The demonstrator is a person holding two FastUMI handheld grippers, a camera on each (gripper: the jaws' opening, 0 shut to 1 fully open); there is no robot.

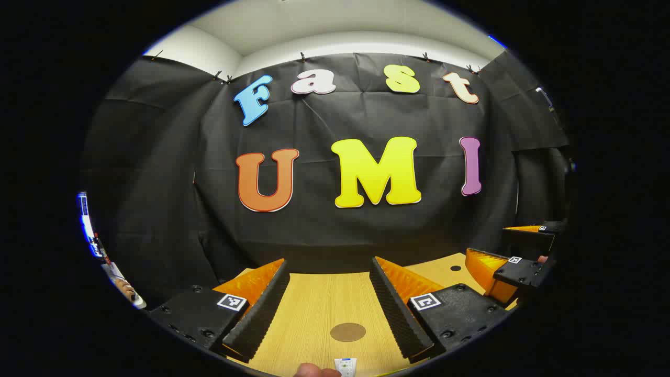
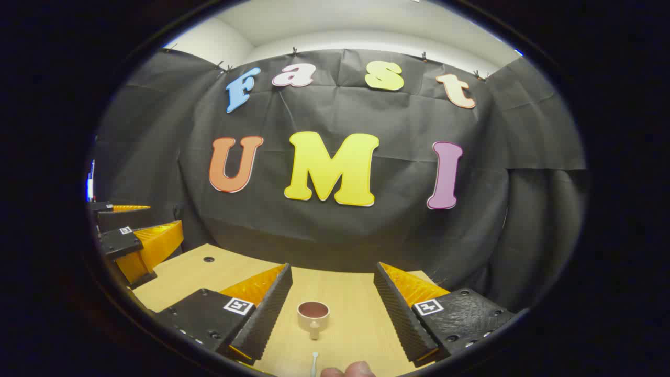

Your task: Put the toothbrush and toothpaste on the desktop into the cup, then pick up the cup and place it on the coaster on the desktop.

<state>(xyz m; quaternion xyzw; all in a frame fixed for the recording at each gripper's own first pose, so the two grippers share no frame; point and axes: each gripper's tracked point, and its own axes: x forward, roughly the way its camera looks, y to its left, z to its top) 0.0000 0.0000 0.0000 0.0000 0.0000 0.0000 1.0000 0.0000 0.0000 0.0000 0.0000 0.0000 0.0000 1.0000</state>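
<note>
Your left gripper (image 1: 330, 306) hangs above the wooden desktop (image 1: 314, 303) with its jaws spread wide and nothing between them. Just ahead, between its fingers, lies the round brown coaster (image 1: 348, 332), and nearer still, at the lower edge of the left gripper view, the end of what looks like the toothpaste (image 1: 345, 366), with a fingertip (image 1: 311, 370) beside it. Off to that gripper's right, farther out, you can see your other gripper.

Your right gripper (image 2: 330, 306) is likewise released and empty. Centred between its fingers and a little ahead stands the cup (image 2: 313, 315), upright, mouth open, its handle turned toward you. Closer in, the tip of the toothbrush (image 2: 314, 364) lies flat on the desktop.

Nothing is in the cup yet, so the first pick is the step in hand. Tilt each gripper down toward the item close beneath it; both lie nearly out of view. Take the toothbrush across its handle, not at the bristle end, squeezing lightly so it doesn't pivot. Bring it over the cup's mouth, stand it upright, then let go low so the cup doesn't tip.
</note>
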